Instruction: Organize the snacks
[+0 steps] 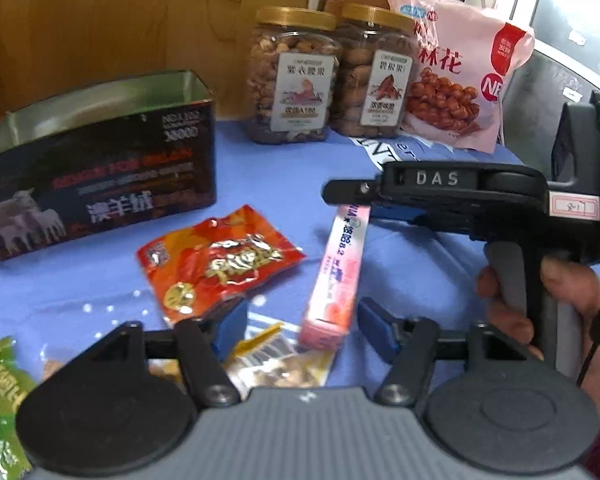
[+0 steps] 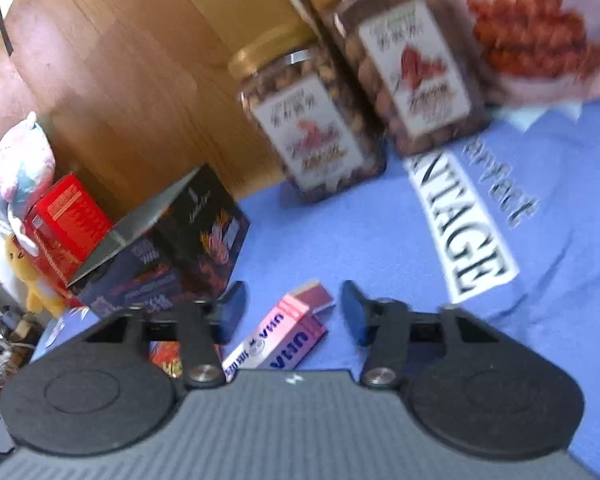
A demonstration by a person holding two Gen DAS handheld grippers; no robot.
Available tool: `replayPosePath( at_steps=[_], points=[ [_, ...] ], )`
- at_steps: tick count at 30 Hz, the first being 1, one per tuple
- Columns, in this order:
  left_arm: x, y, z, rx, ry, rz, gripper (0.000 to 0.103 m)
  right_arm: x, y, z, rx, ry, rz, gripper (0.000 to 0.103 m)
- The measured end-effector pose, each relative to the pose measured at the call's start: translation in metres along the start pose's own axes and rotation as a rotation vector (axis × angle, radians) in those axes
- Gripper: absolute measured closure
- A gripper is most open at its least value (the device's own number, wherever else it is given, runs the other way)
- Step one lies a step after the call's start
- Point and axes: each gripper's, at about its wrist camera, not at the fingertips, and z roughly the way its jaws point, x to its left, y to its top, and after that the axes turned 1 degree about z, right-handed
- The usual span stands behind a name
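Note:
A pink candy box (image 1: 338,276) lies on the blue cloth, and it shows between the open fingers of my right gripper (image 2: 292,312) as a pink box (image 2: 278,338), not gripped. My left gripper (image 1: 300,326) is open and empty just above a yellow snack packet (image 1: 276,364). A red snack packet (image 1: 216,264) lies left of the pink box. A green packet (image 1: 0,396) lies at the bottom left. The open dark tin box (image 1: 96,176) stands at the left; it also shows in the right wrist view (image 2: 168,248). The right gripper's body (image 1: 480,196) hangs over the pink box.
Two nut jars (image 1: 292,76) (image 1: 374,74) and a pink snack bag (image 1: 460,72) stand at the back against a wooden panel (image 1: 120,20). In the right wrist view the jars (image 2: 312,128) are close ahead. A red box (image 2: 66,220) and plush toys (image 2: 22,168) sit at the left.

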Motion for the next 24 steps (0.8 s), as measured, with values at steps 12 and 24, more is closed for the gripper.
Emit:
replayPosePath(
  at_steps=[12, 24],
  points=[
    [0.047, 0.002, -0.020, -0.009, -0.070, -0.212, 0.044, 0.013, -0.060, -0.072, 0.005, 0.104, -0.077, 0.069],
    [0.065, 0.013, -0.006, 0.004, -0.113, -0.259, 0.040, 0.038, -0.067, -0.055, 0.023, -0.033, -0.283, 0.041]
  ],
)
